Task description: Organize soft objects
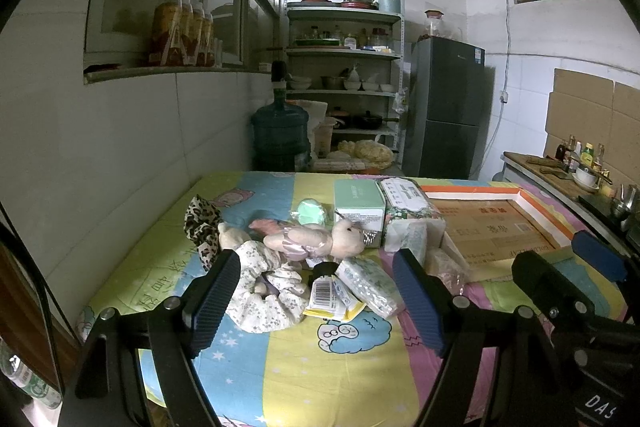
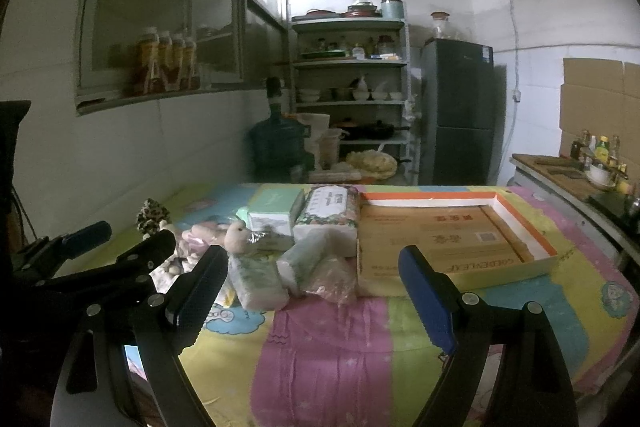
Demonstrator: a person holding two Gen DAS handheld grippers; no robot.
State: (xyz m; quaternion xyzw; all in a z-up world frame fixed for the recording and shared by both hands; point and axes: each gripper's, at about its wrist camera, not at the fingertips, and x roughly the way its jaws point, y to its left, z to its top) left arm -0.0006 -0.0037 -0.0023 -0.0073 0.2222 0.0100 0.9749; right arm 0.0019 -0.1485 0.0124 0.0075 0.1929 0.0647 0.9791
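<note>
A pile of soft things lies on the colourful sheet. A plush doll [image 1: 316, 241] lies on a white patterned cloth [image 1: 264, 291], beside a leopard-print cloth [image 1: 202, 223] and tissue packs [image 1: 370, 285]. A floral tissue pack [image 2: 328, 211] and a green box [image 2: 274, 213] stand behind. A shallow cardboard box tray [image 2: 532, 227] lies to the right. My left gripper [image 1: 316, 301] is open, just short of the pile. My right gripper [image 2: 316, 297] is open, near the tissue packs [image 2: 260, 277] and a clear bag [image 2: 334, 277].
A wall runs along the left of the table. A water jug [image 1: 280, 135], shelf rack [image 1: 344, 75] and fridge [image 1: 448, 111] stand behind. A counter with bottles [image 2: 596, 151] is at the right. Each gripper shows in the other's view.
</note>
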